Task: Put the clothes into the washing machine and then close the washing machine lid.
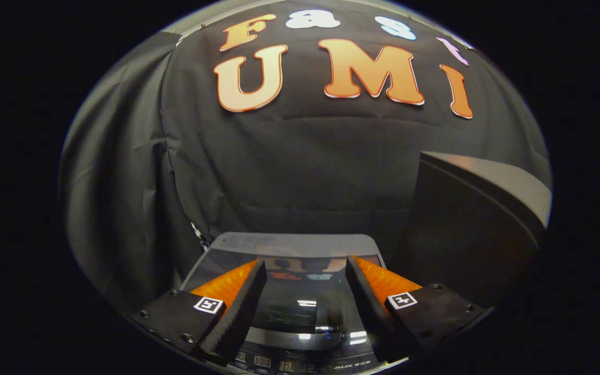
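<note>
Washing machine [300, 245] is sitting below and just ahead of the claw [305, 268], seen from above. Grey top casing, rounded rear corners. Its lid [300, 307] is lying flat and closed: dark, glossy, see-through panel throwing back reflections of lights. Control panel [300, 364] with small buttons is running along the near edge. The claw's fingers are spread apart over the lid, gripping nothing.

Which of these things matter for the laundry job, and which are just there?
For the job:
washing machine, its glossy lid down
control panel
gripper, fingers open above the lid

Just there:
black cloth wall
dark box-like object beside the machine
</note>
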### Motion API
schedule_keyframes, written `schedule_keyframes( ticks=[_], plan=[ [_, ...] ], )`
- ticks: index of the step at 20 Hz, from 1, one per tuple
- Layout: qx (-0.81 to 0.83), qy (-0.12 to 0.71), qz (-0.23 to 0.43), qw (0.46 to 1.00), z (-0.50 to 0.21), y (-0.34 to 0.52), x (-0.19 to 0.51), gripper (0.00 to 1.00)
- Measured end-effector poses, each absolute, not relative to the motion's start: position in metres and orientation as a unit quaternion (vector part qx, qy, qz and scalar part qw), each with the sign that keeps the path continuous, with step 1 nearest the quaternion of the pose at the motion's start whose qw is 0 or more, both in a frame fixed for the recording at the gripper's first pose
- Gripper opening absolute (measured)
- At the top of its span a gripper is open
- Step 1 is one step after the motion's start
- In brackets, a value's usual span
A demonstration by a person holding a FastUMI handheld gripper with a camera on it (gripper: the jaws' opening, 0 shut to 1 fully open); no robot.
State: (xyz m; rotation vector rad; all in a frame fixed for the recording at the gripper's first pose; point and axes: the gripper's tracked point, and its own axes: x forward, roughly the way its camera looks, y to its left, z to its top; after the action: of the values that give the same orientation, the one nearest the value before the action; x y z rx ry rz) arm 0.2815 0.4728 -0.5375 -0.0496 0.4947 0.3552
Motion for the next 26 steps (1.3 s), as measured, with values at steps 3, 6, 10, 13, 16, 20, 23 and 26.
schedule_keyframes(
  ticks=[3,6,10,13,16,20,23,26],
  plan=[
    [-0.021,0.201,0.185,0.962,-0.482,0.479,0.280,0.99],
    [-0.008,0.162,0.198,0.967,-0.419,0.474,0.270,0.99],
    [-0.010,0.109,0.203,0.973,-0.337,0.439,0.259,0.99],
    [-0.008,0.089,0.208,0.974,-0.291,0.402,0.239,0.99],
    [-0.009,0.076,0.204,0.976,-0.257,0.351,0.217,0.99],
    [-0.010,0.055,0.175,0.983,-0.221,0.269,0.189,0.99],
    [-0.005,0.041,0.155,0.987,-0.202,0.210,0.167,0.99],
    [-0.012,0.029,0.131,0.991,-0.190,0.152,0.145,0.99]
  ],
)
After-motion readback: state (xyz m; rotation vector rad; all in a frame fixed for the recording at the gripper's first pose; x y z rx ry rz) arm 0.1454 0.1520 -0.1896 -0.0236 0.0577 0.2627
